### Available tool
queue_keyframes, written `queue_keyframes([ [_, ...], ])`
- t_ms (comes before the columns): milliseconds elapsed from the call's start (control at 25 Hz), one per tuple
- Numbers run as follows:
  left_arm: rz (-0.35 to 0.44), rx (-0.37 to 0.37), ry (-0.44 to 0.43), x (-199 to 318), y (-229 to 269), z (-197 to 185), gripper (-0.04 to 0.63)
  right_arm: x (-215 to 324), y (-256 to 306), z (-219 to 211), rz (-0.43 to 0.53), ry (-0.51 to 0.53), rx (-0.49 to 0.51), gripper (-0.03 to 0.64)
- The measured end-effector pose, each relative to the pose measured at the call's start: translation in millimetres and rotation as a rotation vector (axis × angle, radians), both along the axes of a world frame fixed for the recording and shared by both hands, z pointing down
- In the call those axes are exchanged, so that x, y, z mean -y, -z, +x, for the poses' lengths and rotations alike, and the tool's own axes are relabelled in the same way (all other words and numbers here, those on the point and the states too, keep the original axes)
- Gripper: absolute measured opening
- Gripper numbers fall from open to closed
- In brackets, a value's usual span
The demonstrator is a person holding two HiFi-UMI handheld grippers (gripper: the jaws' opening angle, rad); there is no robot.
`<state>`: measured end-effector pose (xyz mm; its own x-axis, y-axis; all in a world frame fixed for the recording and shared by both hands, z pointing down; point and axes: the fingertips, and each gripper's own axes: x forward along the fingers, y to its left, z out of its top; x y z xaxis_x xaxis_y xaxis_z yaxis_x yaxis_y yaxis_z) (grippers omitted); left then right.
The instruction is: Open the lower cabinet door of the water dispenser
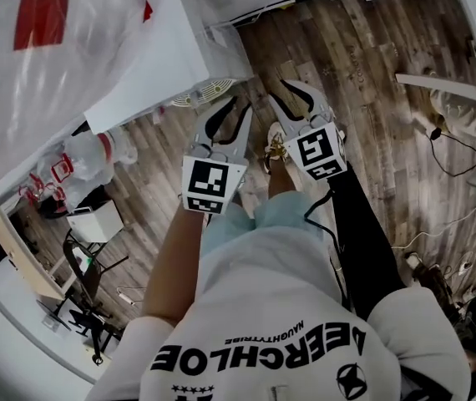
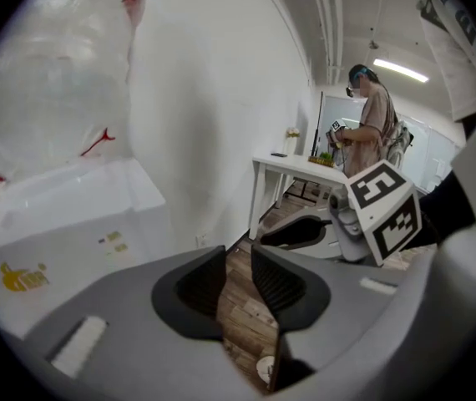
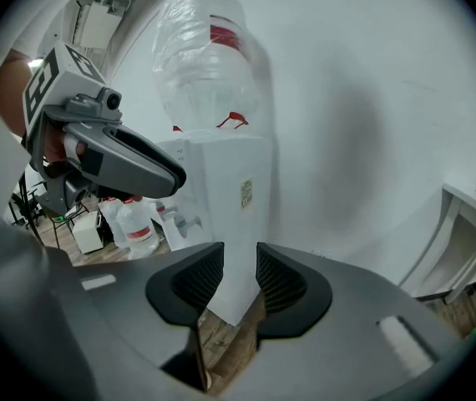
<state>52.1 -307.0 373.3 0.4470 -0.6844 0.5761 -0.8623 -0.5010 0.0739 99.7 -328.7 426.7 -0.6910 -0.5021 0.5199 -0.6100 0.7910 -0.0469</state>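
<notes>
At far left in the head view stood the tall white water dispenser (image 1: 163,65) against the wall, with a clear plastic water bottle with a red label (image 1: 46,40) seated on top. Its lower cabinet door lay below the taps, out of clear sight. Beside it, the left gripper (image 2: 238,261) held its jaws parted around nothing. To its right, the right gripper (image 3: 240,261) likewise gaped empty. We judged that a hard tug on the door could rock the top-heavy cabinet, or the pads could slip off an edge we could not see. The dispenser stood upright, its long axis vertical and its tap side facing us.
</notes>
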Motion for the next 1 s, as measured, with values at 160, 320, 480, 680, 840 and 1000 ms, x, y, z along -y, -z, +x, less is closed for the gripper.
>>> queue_keyframes([
  [160, -0.041, -0.009, 0.028, 0.8, -23.3, -8.6, 0.104, -4.3, -28.6, -2.8, -0.033, 0.001, -0.008, 0.109],
  [320, -0.059, 0.005, 0.026, 2.7, -46.8, -15.5, 0.103, -6.5, -56.9, -12.1, -0.053, 0.025, -0.022, 0.124],
  [480, -0.079, 0.017, 0.027, 7.7, -71.3, -21.0, 0.152, -3.2, -83.5, -20.5, -0.057, 0.051, -0.043, 0.13],
  [680, -0.09, 0.031, 0.013, 11.3, -94.6, -19.9, 0.183, -1.7, -108.1, -24.6, -0.064, 0.07, -0.062, 0.137],
  [840, -0.091, 0.033, -0.01, 15.6, -109.5, -17.4, 0.196, 1.9, -126.2, -25.0, -0.069, 0.068, -0.073, 0.138],
  [1000, -0.1, 0.029, -0.006, 17.6, -128.3, -20.6, 0.196, 2.0, -153.1, -29.4, -0.078, 0.088, -0.087, 0.141],
])
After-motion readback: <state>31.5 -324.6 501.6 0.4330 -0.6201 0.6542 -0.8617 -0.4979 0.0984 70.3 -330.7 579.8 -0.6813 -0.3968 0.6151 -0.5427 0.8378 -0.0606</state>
